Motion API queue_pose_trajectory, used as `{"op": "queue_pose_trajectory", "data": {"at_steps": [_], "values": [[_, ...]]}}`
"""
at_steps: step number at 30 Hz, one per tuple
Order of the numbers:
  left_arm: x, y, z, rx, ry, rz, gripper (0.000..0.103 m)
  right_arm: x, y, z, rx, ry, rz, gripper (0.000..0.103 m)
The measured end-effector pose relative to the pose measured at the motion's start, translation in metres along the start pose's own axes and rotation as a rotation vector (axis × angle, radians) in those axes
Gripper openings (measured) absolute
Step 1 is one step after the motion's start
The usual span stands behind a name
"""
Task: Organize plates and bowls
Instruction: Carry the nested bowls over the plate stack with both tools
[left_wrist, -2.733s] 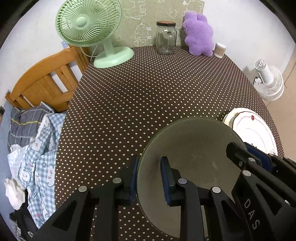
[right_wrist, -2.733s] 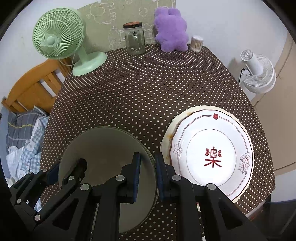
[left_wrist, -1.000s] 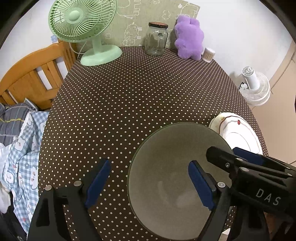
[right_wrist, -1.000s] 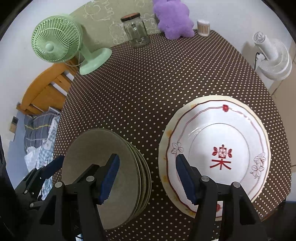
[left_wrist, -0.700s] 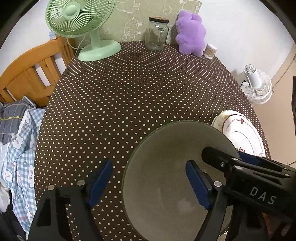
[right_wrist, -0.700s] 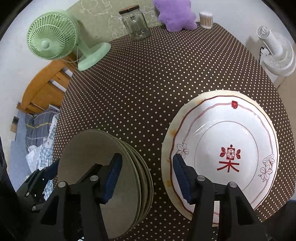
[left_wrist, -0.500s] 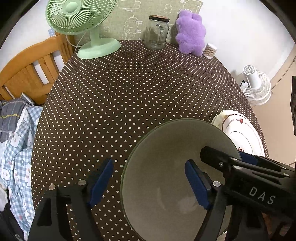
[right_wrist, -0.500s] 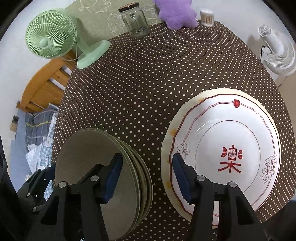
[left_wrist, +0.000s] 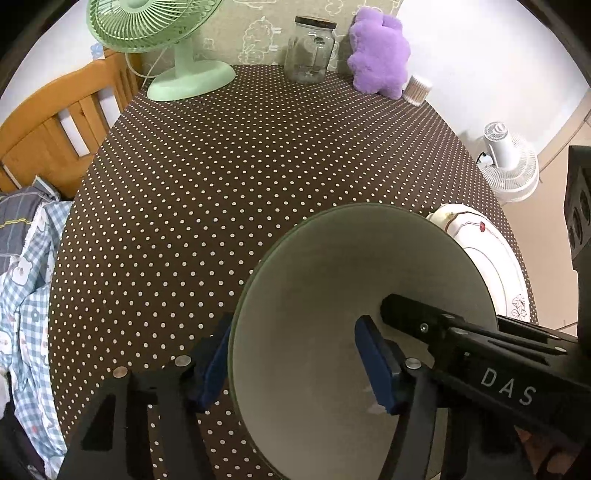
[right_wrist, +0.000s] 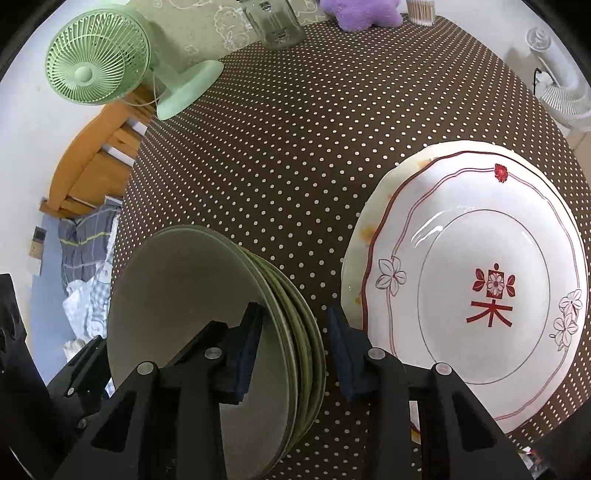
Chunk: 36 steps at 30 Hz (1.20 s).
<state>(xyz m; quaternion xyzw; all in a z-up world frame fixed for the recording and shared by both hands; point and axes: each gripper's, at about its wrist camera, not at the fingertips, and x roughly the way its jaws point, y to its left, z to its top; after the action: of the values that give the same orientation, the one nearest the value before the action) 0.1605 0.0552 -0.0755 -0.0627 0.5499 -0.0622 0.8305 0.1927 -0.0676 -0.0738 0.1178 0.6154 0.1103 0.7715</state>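
Plates (left_wrist: 332, 295) of a dull grey-green are being shown stacked near the tabletop's (left_wrist: 221, 184) front edge in the left wrist view. The left gripper (left_wrist: 295, 354) is being closed around the stack's left rim, one blue pad outside the edge and the other over the top plate's face; a gap is showing, so nothing is being squeezed yet. For a sound grip, both pads are best seated square across the full rim before any lift.

In the right wrist view the right gripper (right_wrist: 293, 349) is being narrowed over the stack's right rim, where several thin, matte edges are being seen fanned. Its jaws are standing moderately apart and the outer pad is clear of the rim. Just beside, toward the right edge, white flowered plates (right_wrist: 476, 280) are lying, glossy with red markings.
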Motion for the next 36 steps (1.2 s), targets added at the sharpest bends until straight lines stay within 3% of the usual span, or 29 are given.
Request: {"op": "queue_pose_trajectory", "data": {"at_steps": [4,20,36], "values": [[-0.001,-0.003,-0.001,0.015,-0.011,-0.010,0.056,0.000,0.000,-0.001,-0.001,-0.011,-0.002,0.039],[-0.013,0.004,-0.006,-0.001,-0.010,-0.035,0.053,-0.007,0.014,-0.006,-0.014,-0.020,-0.040,0.036],[-0.066,-0.014,-0.001,0.065,-0.083,-0.068,0.053,-0.066,0.015,-0.017,0.007,-0.120,-0.066,0.036]]}}
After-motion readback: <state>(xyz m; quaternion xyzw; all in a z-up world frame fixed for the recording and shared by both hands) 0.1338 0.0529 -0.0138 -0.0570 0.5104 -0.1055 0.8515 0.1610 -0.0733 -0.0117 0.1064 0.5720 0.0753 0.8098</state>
